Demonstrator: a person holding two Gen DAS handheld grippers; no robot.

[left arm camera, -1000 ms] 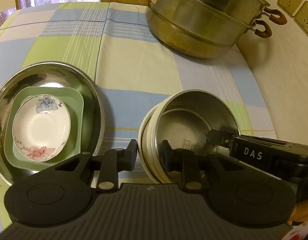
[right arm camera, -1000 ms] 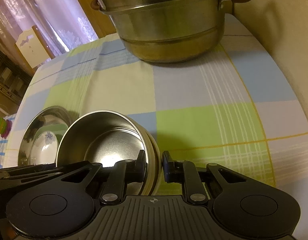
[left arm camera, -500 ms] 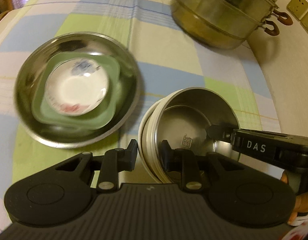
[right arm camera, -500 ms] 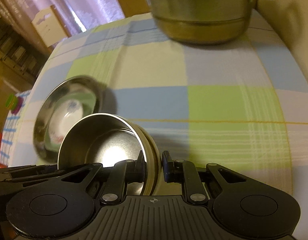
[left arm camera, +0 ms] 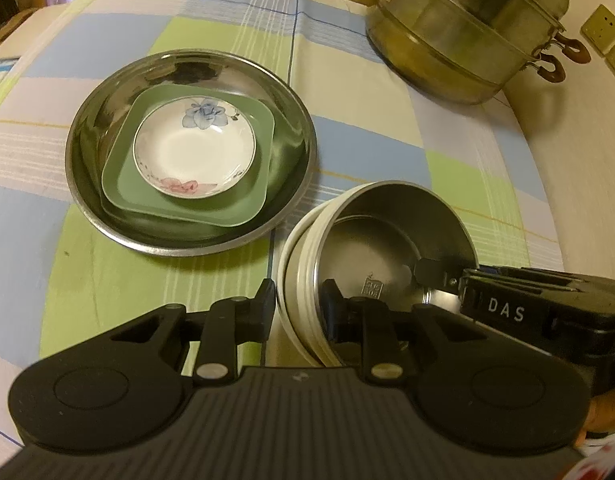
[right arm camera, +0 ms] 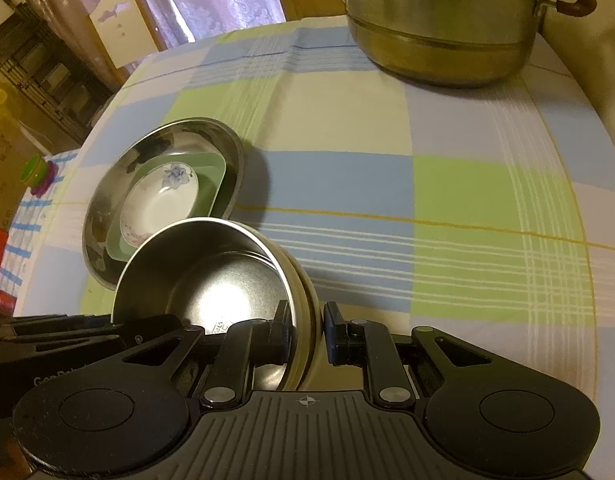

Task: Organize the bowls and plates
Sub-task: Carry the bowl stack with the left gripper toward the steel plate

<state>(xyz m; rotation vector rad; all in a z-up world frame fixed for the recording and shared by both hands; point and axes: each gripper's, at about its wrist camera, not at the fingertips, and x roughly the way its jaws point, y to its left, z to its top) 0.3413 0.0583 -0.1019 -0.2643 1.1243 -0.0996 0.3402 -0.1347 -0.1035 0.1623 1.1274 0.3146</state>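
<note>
jaws of both grippers pinch steel bowl point(left arm camera: 387, 236) rim.

Black left gripper point(left arm camera: 297, 312), ribbed grey base, silver pivot screws

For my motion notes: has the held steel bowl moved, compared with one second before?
Yes. The steel bowl now sits lower-right of the nested plate stack, farther from the big steamer pot.

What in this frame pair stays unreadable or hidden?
- Steel bowl: underside and any table contact unseen in both views; its own wall and both tongs block it.
- Stamp in the bowl: too small in the left view, covered by a finger in the right.
- Steamer pot: top cut off by the right view's edge.
</note>
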